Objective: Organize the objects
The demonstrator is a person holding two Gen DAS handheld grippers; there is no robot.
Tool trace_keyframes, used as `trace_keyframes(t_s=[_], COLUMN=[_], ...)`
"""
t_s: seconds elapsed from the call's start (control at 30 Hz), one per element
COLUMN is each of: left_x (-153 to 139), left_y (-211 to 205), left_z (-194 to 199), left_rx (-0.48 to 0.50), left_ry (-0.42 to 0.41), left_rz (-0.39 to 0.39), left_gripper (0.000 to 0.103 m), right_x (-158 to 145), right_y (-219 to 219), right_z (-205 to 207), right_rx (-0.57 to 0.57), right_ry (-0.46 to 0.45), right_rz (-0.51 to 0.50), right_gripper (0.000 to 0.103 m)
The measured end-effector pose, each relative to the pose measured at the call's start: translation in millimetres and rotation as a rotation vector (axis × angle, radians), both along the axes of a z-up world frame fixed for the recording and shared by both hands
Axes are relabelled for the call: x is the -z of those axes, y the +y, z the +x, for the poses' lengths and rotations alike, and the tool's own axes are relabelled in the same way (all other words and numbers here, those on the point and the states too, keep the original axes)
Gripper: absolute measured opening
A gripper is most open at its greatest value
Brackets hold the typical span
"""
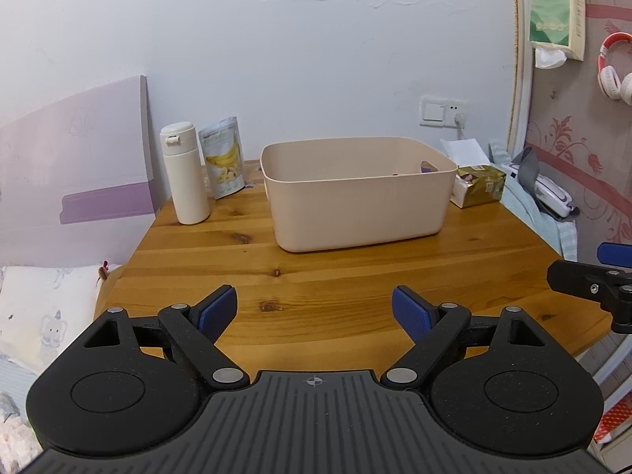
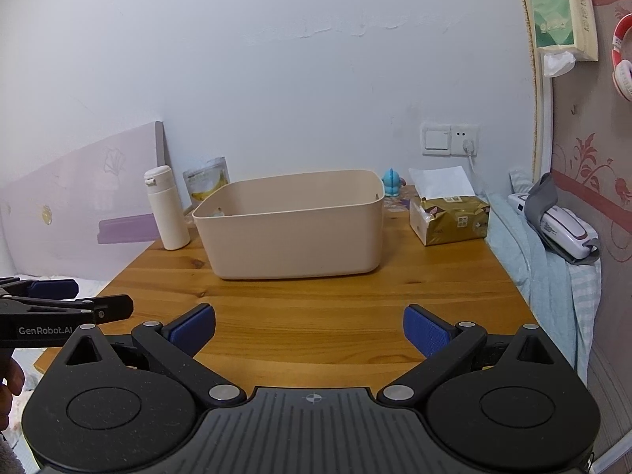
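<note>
Here, two open grippers wait over a wooden table (image 1: 355, 276) with a bin on it.

The left gripper (image 1: 315, 312) and the right gripper (image 2: 309, 330) both have their blue fingers spread wide, and they hold nothing. The pink bin (image 1: 355, 205) sits near the back of the table. A white bottle (image 1: 185, 173) and a banana snack bag (image 1: 223, 158) stand just left of the bin. A gold tissue pack (image 2: 450, 217) lies to its right, and a small blue toy (image 2: 392, 181) peeks out behind it.
</note>
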State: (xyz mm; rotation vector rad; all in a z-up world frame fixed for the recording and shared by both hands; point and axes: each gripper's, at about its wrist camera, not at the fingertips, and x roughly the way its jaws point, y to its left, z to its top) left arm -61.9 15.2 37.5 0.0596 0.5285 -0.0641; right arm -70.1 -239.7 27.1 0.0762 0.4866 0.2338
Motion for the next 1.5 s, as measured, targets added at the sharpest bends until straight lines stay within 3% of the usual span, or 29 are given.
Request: trace_keyframes(t_s=[0.9, 1.5], left_x=[-5, 0], left_y=[5, 7], left_z=[-29, -16], left_rx=[-0.009, -0.016], left_ry=[-0.007, 0.026], left_rz=[-0.006, -0.012], left_gripper=[0.087, 0.087], right_x=[-19, -17], right_y=[7, 13], right_z=[-47, -32], right_rx=[-0.040, -0.057], right_ry=[-0.083, -0.047], right_rz=[-0.025, -0.037], right_gripper=[0.103, 0.103])
